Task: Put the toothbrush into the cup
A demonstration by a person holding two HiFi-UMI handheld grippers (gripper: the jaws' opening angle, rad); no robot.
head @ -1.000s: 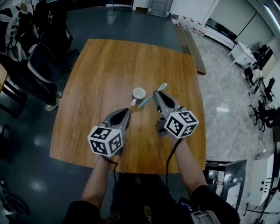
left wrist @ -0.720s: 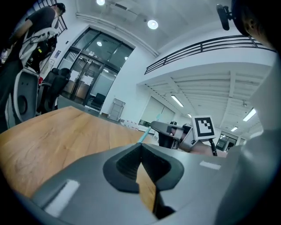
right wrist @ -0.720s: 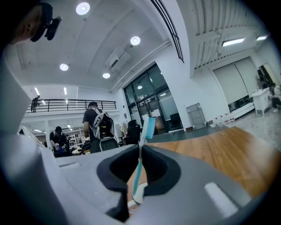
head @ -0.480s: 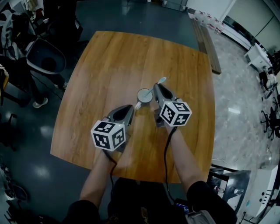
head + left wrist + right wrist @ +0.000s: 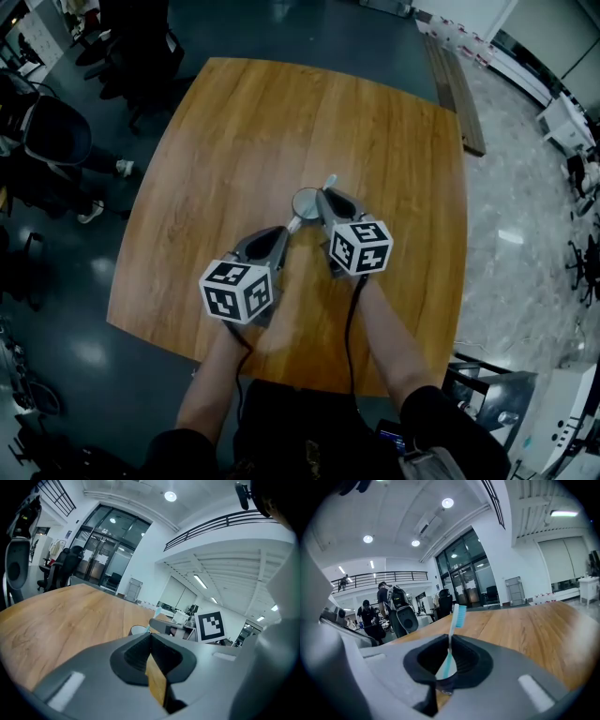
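Wooden tabletop [image 5: 234, 141]: it carries the white cup [image 5: 306, 201], upright, just ahead of both grippers.
Toothbrush [image 5: 451, 634]: pale blue, gripped by the handle, its bristle head sticking out past the jaw tips; I judge it is not yet in the cup.
Risk, rim: if the brush comes down off-centre it may strike the rim and push the light cup over.
Risk, release: let go while strongly tilted, the long brush could lever the cup down or fall out.
Risk, grip: the thin handle may turn between the pads.
Right gripper [image 5: 324, 197]: jaws narrow, clamped on the handle.
Left gripper [image 5: 279, 232]: jaws together, nothing between them; the tips are near the cup, but I cannot tell if they touch it.
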